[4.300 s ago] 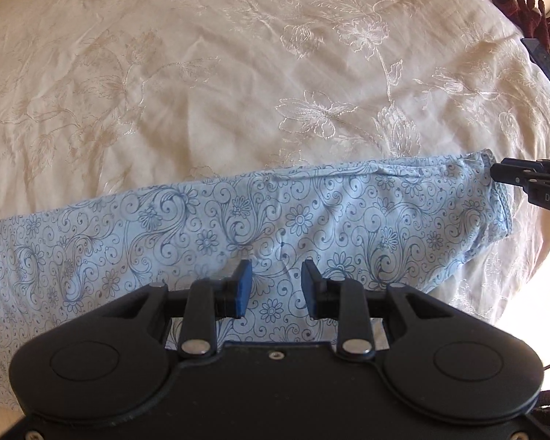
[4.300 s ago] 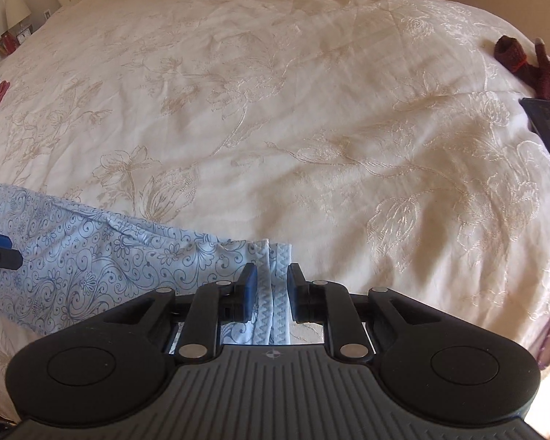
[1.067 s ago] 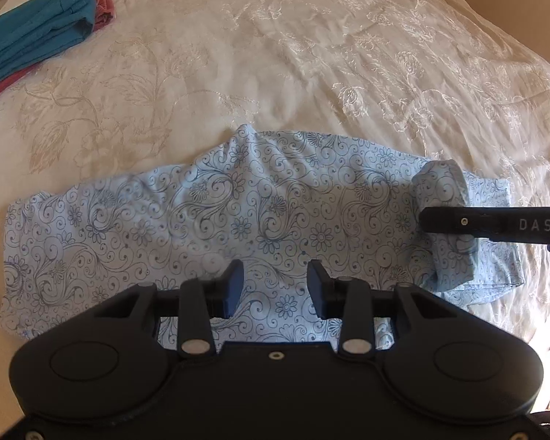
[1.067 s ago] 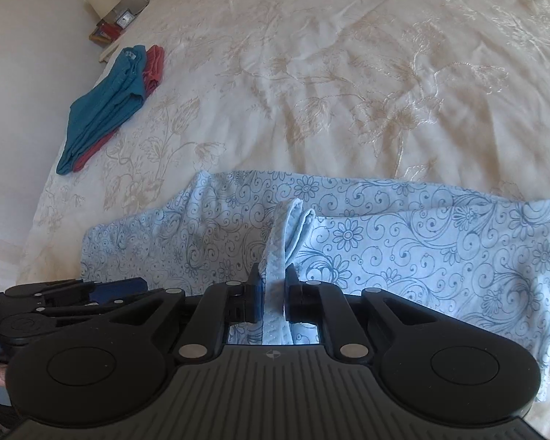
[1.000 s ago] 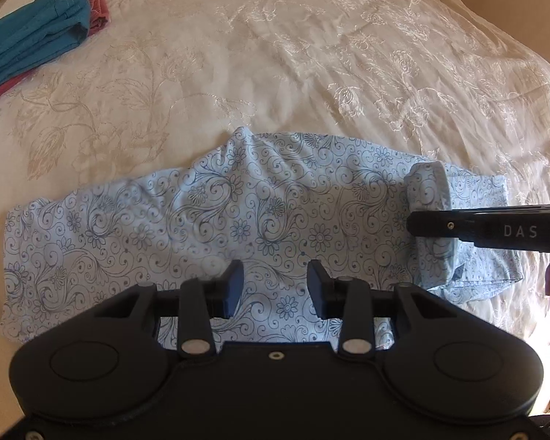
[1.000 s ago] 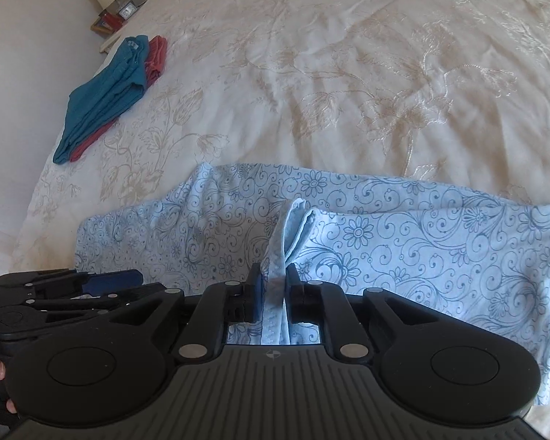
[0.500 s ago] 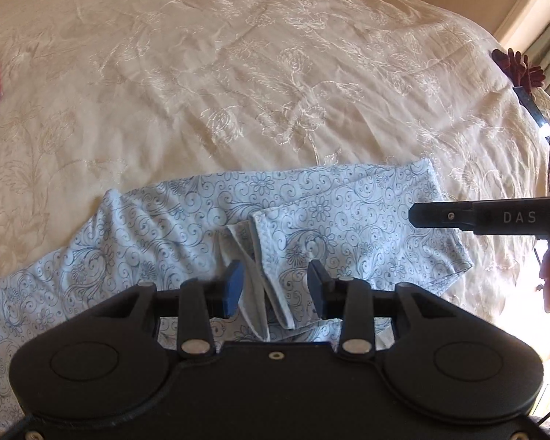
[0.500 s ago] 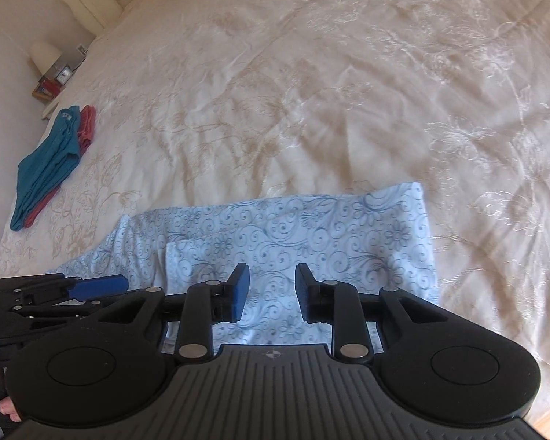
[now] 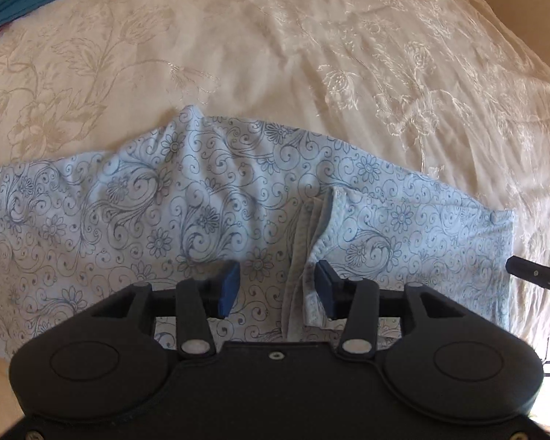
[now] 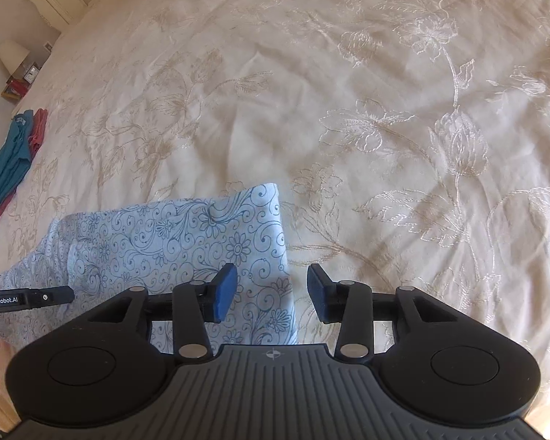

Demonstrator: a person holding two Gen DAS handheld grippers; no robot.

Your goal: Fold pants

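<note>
**Both tools spread above folded pants on the bed**

We see the light blue floral pants [image 9: 209, 198] lying flat on the cream embroidered bedspread [image 9: 311, 55], one end folded back over the middle. Our left tool [image 9: 277, 288] tilts steeply down over the folded hem, jaws apart and opening; the hem sits between them, beside the right pad, unclamped. Our right tool [image 10: 271, 291] also points steeply down, jaws wide and opening, straddling the pants' edge at 6 o'clock without pressing it. Teal and red clothes [image 10: 7, 168] lie at 9 o'clock.
</note>
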